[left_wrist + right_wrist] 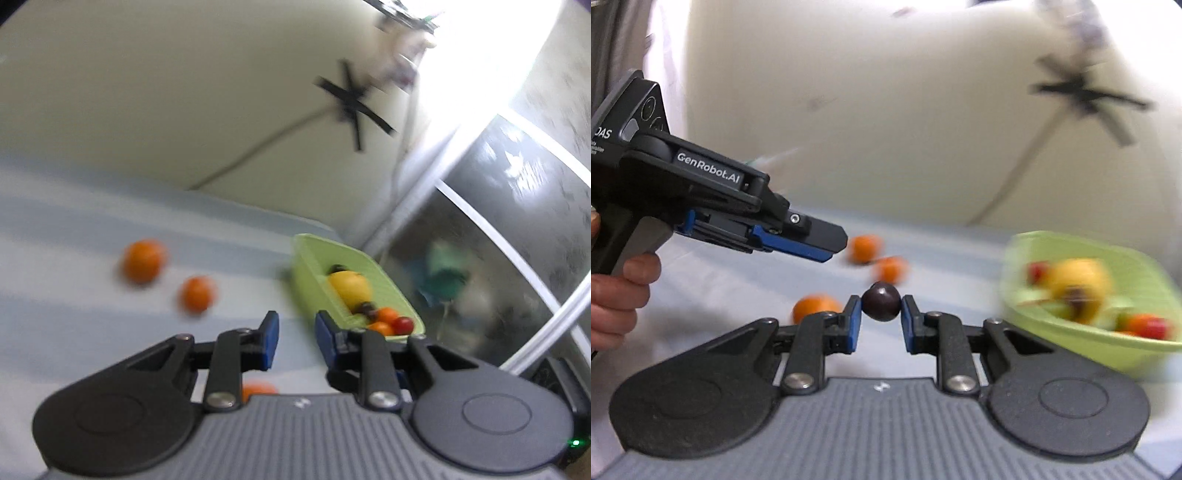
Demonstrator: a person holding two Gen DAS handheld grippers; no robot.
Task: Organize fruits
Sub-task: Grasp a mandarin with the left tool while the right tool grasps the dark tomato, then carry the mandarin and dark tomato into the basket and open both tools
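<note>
My right gripper (pixel 881 314) is shut on a dark purple grape (pixel 881 301), held above the table left of the green basket (pixel 1082 347). The basket holds a yellow fruit (pixel 1078 282), red and orange small fruits and dark grapes. My left gripper (pixel 295 336) is open and empty, just left of the basket (pixel 310 273); it also shows in the right wrist view (pixel 827 247). Three oranges lie loose on the table: two ahead of the left gripper (pixel 143 260) (pixel 197 294) and one under it (pixel 258 389).
The table (pixel 55 314) has a pale striped cloth. A cream wall stands behind it. A dark cabinet or glass panel (pixel 498 258) is to the right of the basket. A hand (pixel 617 295) holds the left gripper's handle.
</note>
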